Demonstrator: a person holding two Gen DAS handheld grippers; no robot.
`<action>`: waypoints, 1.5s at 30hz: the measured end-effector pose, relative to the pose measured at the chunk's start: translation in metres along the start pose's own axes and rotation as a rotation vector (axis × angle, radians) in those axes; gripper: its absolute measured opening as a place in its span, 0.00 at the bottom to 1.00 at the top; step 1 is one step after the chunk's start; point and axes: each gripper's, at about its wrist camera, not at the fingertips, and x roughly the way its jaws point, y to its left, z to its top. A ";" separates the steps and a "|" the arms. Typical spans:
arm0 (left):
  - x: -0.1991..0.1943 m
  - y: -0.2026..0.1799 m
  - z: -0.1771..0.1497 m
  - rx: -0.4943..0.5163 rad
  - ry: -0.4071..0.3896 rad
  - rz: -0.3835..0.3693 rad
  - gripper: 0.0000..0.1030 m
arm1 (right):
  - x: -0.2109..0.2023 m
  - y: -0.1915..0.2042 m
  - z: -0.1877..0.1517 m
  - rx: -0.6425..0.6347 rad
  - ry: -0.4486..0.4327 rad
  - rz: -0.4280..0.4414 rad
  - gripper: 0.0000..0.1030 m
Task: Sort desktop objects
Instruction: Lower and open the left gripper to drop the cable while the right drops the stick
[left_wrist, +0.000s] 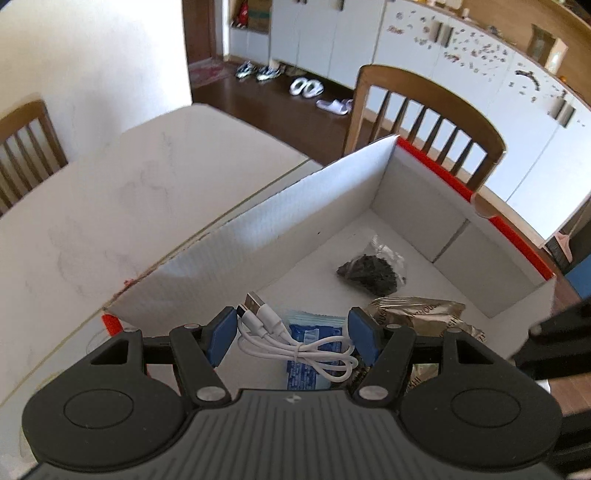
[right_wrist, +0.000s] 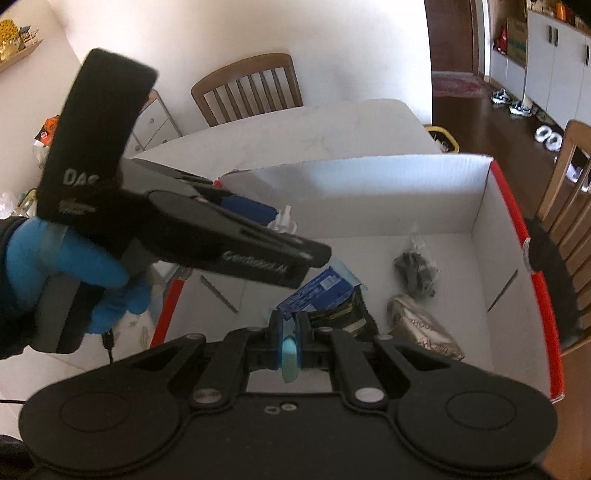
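Observation:
A white cardboard box with a red outside (left_wrist: 332, 192) (right_wrist: 480, 206) stands on the table. My left gripper (left_wrist: 291, 334) is open over the box, with a coiled white USB cable (left_wrist: 295, 343) between and below its blue pads; I cannot tell whether the cable hangs or lies. Under it lies a blue packet (left_wrist: 310, 354) (right_wrist: 317, 291). A bag of dark bits (left_wrist: 369, 273) (right_wrist: 415, 269) and a gold foil packet (left_wrist: 417, 314) (right_wrist: 424, 328) lie in the box. My right gripper (right_wrist: 290, 332) is shut on a light blue flat object (right_wrist: 290, 356) over the box's near edge.
The white table top (left_wrist: 110, 206) stretches left of the box. Wooden chairs stand behind the box (left_wrist: 424, 122) and at the far table edge (right_wrist: 247, 88). The left gripper's body and a blue-gloved hand (right_wrist: 74, 266) fill the left of the right wrist view.

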 end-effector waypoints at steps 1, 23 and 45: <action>0.004 0.000 0.001 -0.006 0.012 0.008 0.64 | 0.003 -0.002 -0.001 0.011 0.008 0.002 0.06; 0.059 -0.002 0.006 -0.006 0.204 0.053 0.64 | 0.022 -0.035 -0.005 0.075 0.063 -0.062 0.17; 0.030 -0.010 0.004 -0.008 0.151 0.034 0.79 | -0.006 -0.024 -0.009 -0.008 0.027 -0.097 0.53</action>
